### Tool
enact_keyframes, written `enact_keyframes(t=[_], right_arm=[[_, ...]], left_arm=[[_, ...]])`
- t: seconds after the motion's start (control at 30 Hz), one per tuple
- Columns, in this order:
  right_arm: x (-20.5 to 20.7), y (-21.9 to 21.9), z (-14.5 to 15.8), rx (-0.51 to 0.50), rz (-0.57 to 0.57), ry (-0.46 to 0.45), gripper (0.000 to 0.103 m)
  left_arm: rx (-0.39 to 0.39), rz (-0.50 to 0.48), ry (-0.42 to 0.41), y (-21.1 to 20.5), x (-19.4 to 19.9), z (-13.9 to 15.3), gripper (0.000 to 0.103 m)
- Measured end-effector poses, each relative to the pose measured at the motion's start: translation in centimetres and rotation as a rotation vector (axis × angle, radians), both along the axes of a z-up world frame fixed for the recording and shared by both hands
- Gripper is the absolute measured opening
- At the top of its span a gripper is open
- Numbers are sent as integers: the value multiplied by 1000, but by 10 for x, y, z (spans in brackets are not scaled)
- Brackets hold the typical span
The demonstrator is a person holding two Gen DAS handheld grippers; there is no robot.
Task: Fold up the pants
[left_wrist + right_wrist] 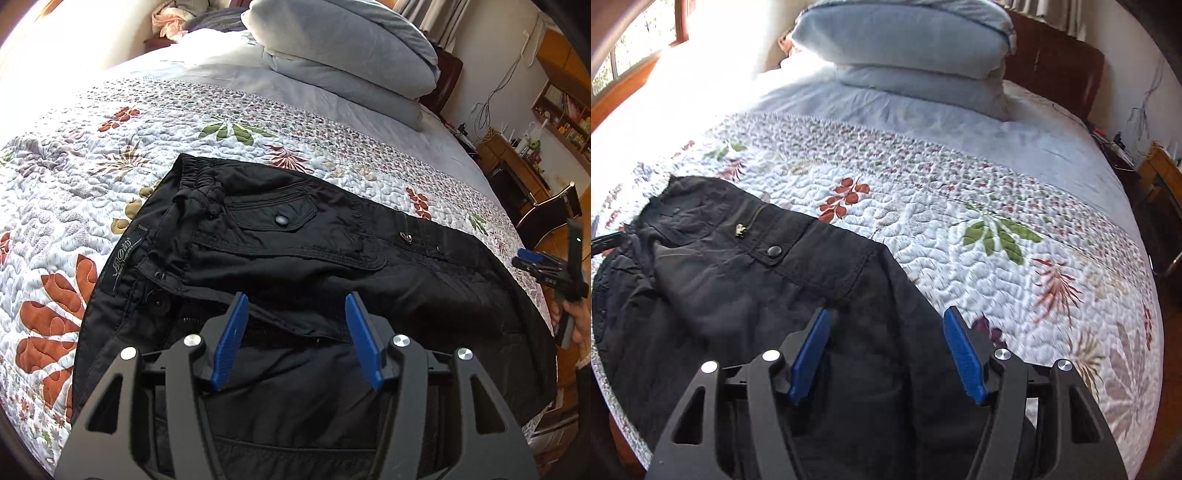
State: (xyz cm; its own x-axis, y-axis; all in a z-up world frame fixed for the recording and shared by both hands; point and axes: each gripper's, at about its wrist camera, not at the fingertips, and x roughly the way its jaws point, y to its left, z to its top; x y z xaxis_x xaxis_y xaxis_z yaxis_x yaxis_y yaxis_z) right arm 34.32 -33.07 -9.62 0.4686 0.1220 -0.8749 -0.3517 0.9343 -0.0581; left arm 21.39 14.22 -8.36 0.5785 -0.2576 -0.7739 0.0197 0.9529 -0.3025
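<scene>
From my seat, starting at the left, I have the left tool [295,339] hovering low over the waist end of the black pants [295,258], its blue pads spread apart and holding nothing. Under it I see the open fly, the waistband label [122,264] and a flap pocket [275,216] with a pale snap. The pants lie flat on the floral quilt [74,184] of the bed, near its front edge, waistband to the left and the rest running off to the right. They already look doubled up, so I judge a fold has been laid and I am between folds.

Moving right, the right tool [886,350] sits over the other end of the bundle, its pads likewise wide and gripping nothing; black cloth lies below and between them, though I cannot tell if they touch it. Beyond, the quilt is bare up to the stacked grey pillows [905,48].

Next, I reckon each tool must dip to the near edge of the cloth, pinch through every layer at its own end, then lift together and carry that edge over evenly, so the bundle does not skew or slide off the bed
</scene>
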Motion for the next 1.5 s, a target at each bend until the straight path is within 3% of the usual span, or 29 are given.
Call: enact_keyframes(t=[0.27,0.3,0.33,0.37,0.43,0.53,0.73,0.93,1.23,1.43,1.5], right_arm=[[48,-1,-56,-45,3,175,73],[50,-2,-59,-34,15,189,67],[50,0,-60,-30,28,196,51],[48,3,-58,-40,41,190,45],[41,11,-53,-85,80,166,21],[26,20,-39,-121,134,113,8],[-33,26,13,-66,216,-35,8],[-123,43,53,-53,327,-146,7],[-233,57,55,20,389,-191,6],[-275,57,42,70,393,-169,6],[-288,59,36,60,406,-161,6]], left_arm=[[2,6,47,5,2,-4,78],[7,15,50,7,3,-4,79],[5,24,52,9,4,-3,79],[1,32,56,12,4,-2,79],[-3,44,58,15,4,-1,83],[5,55,64,14,3,1,84],[-19,37,73,2,0,6,84],[-39,8,52,-18,-6,19,87],[-125,-11,76,-41,-7,26,89],[-297,-20,129,-59,7,28,89],[-300,-24,127,-69,8,34,89]])
